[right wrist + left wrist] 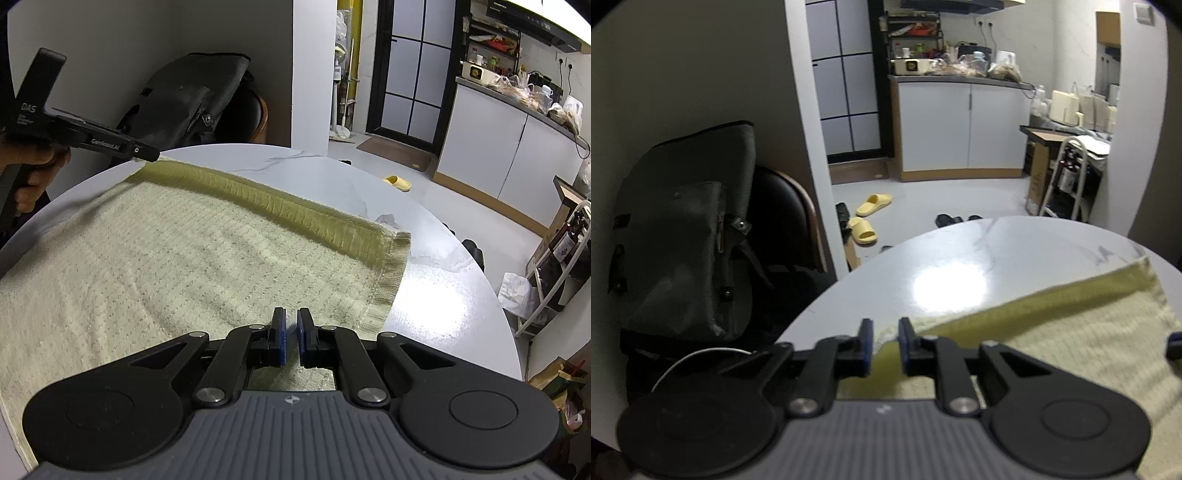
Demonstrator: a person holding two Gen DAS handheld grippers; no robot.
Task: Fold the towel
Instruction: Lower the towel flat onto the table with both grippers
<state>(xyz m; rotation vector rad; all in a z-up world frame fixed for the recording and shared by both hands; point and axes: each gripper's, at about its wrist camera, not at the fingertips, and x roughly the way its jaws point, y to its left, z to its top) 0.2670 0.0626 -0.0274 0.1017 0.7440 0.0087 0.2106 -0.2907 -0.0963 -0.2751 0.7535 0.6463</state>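
Cream towel [192, 258] flat on marble table [436, 295], olive band crosswise, both tongs [885, 325] [291, 321] slightly spread.

My pale cream waffle-weave towel [192, 258] carries a grid of small dots and a darker olive-yellow ribbed band along its far edge. It lies on the glossy white round marble surface [436, 295], which is veined in thin grey. My right hand-held gripper [290, 332] is black with blue pads (its body is ribbed grey), and my left hand-held gripper [885, 334] matches it. Beyond sit a dark grey canvas backpack [687, 236] and pale yellow rubber slippers [873, 204] on the light grey floor [942, 195].
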